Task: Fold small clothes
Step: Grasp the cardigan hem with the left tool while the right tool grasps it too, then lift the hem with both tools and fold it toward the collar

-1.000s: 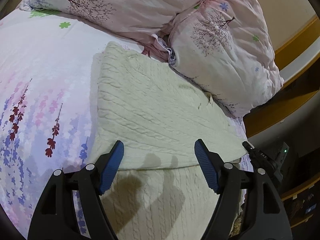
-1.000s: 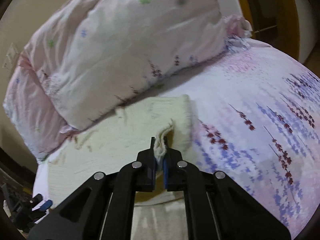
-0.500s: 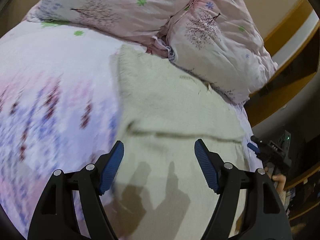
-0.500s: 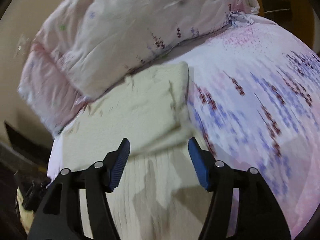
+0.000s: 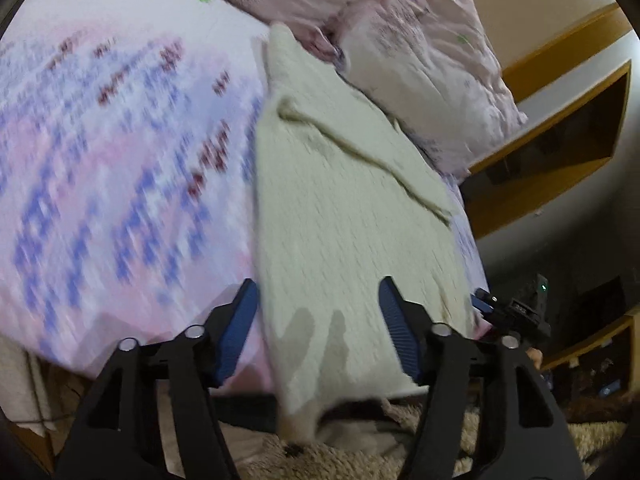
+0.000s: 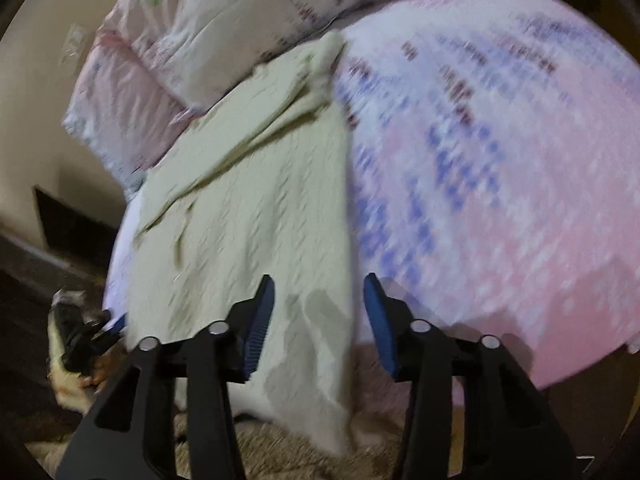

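A cream cable-knit garment lies along the bed, its far part folded back over itself and its near end hanging over the bed's edge. It also shows in the right wrist view. My left gripper is open and empty, above the garment's near end. My right gripper is open and empty, over the garment's near right edge. The right gripper shows at the garment's right side in the left wrist view, and the left gripper shows at the left in the right wrist view.
The bed has a pink and purple floral sheet. Pink floral pillows lie against the garment's far side. A shaggy beige rug lies on the floor below the bed edge. Wooden shelving stands beyond the bed.
The right gripper let go of the garment's edge and opened. Both grippers pulled back toward the near bed edge, which has come into view with the rug below.
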